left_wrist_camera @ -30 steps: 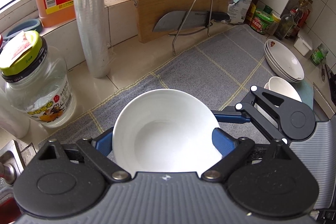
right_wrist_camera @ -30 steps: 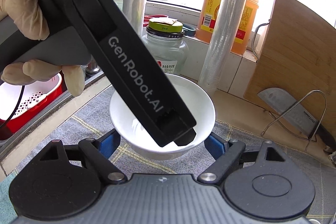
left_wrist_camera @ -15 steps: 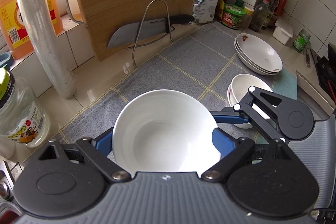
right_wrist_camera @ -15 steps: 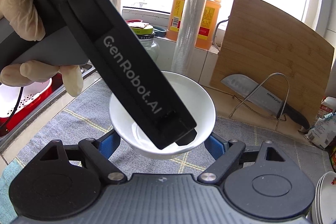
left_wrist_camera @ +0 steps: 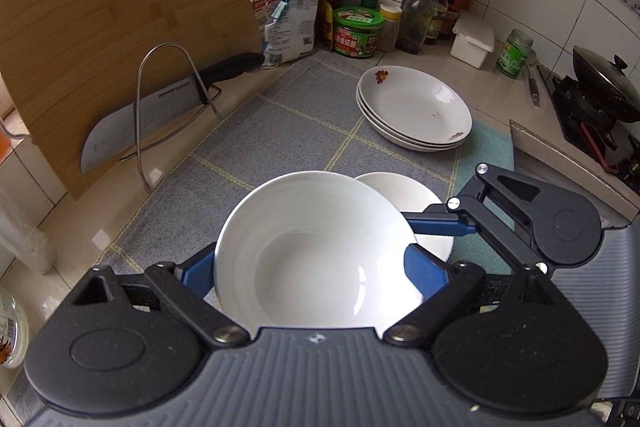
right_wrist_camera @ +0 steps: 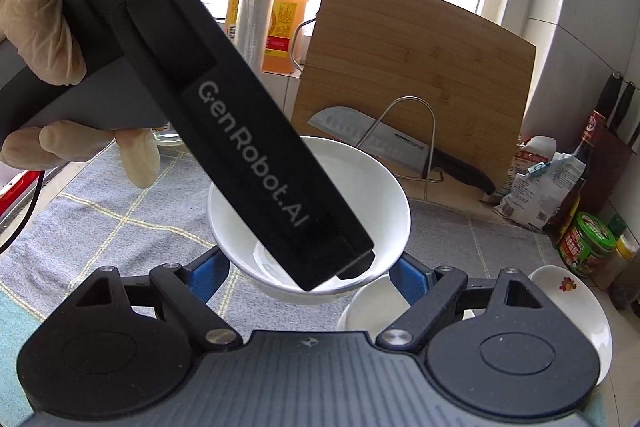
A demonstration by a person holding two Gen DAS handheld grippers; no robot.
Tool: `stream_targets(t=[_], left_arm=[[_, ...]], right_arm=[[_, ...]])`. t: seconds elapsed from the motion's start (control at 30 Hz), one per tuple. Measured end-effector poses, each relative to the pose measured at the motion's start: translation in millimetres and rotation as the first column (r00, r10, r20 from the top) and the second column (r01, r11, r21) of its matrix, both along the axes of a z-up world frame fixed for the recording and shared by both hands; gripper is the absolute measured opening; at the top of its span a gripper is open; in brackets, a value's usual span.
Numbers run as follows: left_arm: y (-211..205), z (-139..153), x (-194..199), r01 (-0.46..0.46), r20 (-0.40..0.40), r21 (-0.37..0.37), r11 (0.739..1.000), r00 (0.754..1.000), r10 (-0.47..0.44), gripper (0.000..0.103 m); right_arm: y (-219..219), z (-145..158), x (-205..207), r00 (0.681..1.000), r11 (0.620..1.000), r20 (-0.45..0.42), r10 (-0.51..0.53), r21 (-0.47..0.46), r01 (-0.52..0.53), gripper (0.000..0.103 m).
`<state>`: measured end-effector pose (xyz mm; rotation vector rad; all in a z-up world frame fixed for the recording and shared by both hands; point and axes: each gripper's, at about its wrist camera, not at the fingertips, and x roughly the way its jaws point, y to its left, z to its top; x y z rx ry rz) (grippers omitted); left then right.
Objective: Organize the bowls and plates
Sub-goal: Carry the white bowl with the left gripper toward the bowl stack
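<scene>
A white bowl [left_wrist_camera: 316,247] is clamped from both sides by the left gripper [left_wrist_camera: 314,269] and the right gripper [right_wrist_camera: 310,271], held above the grey mat [left_wrist_camera: 280,123]. Just right of it a second bowl [left_wrist_camera: 404,195] is partly covered. Stacked plates [left_wrist_camera: 416,107] lie farther right.
</scene>
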<state>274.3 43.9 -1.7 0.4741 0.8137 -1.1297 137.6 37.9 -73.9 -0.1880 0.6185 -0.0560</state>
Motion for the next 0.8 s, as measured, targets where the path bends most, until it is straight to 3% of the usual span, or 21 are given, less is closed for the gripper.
stream_targets(t=[0.3, 0.6, 0.8], left_arm=[[-48, -1, -11, 0.101, -0.027, -0.020, 0.995, 0.994, -0.102, 0.094], [-73, -10, -6, 0.118, -0.090, -0.010, 0.993, 0.989, -0.118, 0.095], [-83, -19, -4, 0.124, -0.116, 0.011, 0.992, 0.986, -0.122, 0.095]], right_arm=[[-36, 3, -15, 0.993, 0.994, -0.023, -0.112, -0.005, 0.112, 0.090], [-56, -2, -11, 0.985, 0.986, -0.068, -0.159, 0.031, 0.161, 0.090], [-70, -8, -9, 0.979, 0.978, -0.108, -0.171, 0.103, 0.182, 0.090]])
